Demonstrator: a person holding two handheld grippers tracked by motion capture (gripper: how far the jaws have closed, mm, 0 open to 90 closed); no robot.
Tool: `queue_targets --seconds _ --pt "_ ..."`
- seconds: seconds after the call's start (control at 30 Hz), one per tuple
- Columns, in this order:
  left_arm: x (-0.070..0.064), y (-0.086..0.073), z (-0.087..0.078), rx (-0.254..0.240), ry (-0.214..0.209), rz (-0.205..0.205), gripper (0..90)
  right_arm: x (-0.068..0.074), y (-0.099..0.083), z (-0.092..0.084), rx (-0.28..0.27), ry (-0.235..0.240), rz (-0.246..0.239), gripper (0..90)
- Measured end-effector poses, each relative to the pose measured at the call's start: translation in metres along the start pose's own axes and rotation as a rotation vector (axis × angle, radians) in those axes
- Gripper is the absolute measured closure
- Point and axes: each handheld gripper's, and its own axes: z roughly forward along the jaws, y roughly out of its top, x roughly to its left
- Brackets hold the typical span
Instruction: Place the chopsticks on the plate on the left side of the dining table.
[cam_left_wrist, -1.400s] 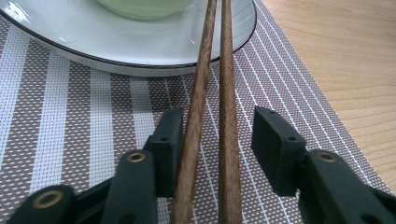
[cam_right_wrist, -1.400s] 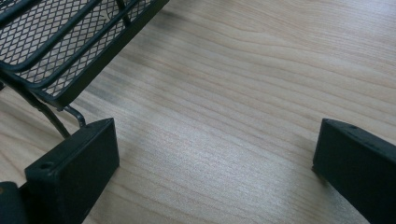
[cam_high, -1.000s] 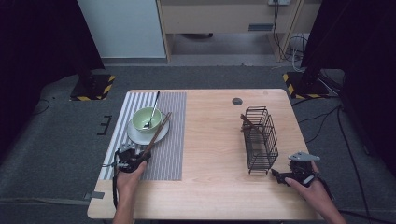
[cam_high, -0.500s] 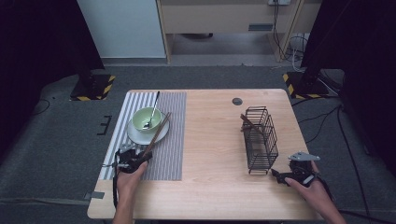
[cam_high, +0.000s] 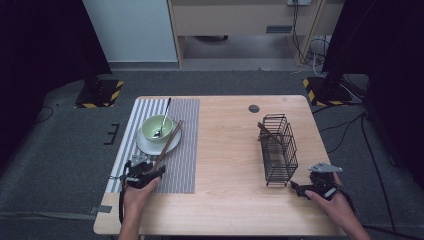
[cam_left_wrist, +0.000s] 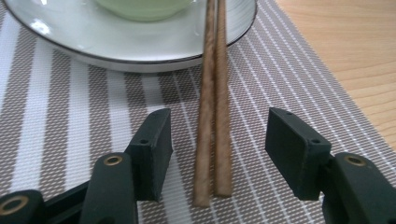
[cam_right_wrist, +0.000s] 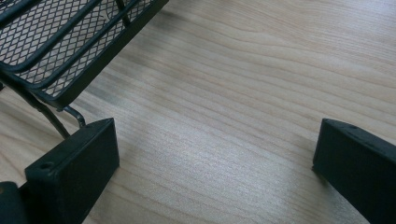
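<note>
A pair of brown chopsticks (cam_left_wrist: 212, 116) lies with its far ends on the rim of a white plate (cam_left_wrist: 70, 42) and its near ends on the striped mat (cam_left_wrist: 84, 116). My left gripper (cam_left_wrist: 217, 140) straddles those near ends. Its jaws have just been opening, and both pads stand clear of the sticks. From above, the left gripper (cam_high: 150, 172) sits at the near end of the chopsticks (cam_high: 169, 142). A green bowl (cam_high: 156, 127) with a spoon (cam_high: 162, 120) stands on the plate (cam_high: 145, 146). My right gripper (cam_high: 296, 187) rests open on the table, nothing between its jaws.
A black wire rack (cam_high: 277, 150) stands on the right half of the wooden table (cam_high: 225, 150), with a brown stick (cam_high: 265, 132) leaning in it. Its near corner (cam_right_wrist: 56, 51) lies just beyond my right gripper (cam_right_wrist: 215, 154). A small dark disc (cam_high: 254, 108) marks the far edge.
</note>
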Motion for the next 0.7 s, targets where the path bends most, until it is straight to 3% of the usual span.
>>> queue_targets --seconds 0.7 --pt "0.020 0.001 -0.003 -0.050 0.063 -0.058 41.0 0.000 0.000 0.000 -0.001 -0.002 0.001 0.4"
